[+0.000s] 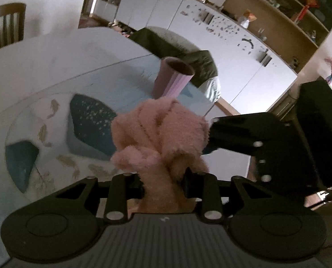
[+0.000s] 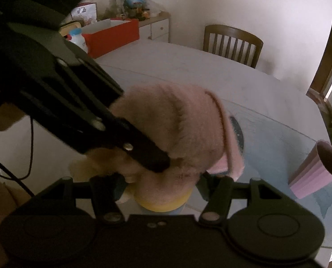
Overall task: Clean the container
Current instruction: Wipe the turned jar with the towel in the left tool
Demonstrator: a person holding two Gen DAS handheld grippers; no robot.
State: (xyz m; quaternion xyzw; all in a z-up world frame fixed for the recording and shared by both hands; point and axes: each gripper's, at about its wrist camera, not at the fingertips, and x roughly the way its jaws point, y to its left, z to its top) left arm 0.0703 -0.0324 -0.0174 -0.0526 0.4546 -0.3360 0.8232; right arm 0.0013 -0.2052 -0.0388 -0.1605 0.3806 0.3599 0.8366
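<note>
My left gripper [image 1: 163, 178] is shut on a fluffy pink cloth [image 1: 159, 131], which bunches up in front of its fingers. In the right wrist view the same cloth [image 2: 179, 120] is draped over a container with a yellow rim [image 2: 163, 203], and the container sits between the fingers of my right gripper [image 2: 161, 192]. The left gripper [image 2: 157, 162] comes in from the upper left and pinches the cloth on top of the container. The right gripper [image 1: 212, 134] shows as a black body touching the cloth's right side. Most of the container is hidden by the cloth.
A ribbed pink cup [image 1: 172, 78] [image 2: 315, 169] stands upright on the light blue mat [image 1: 112, 76] behind the cloth. A patterned round plate [image 1: 43, 134] lies to the left. A wooden chair [image 2: 232, 42] and a red box [image 2: 112, 35] stand at the white table's far side.
</note>
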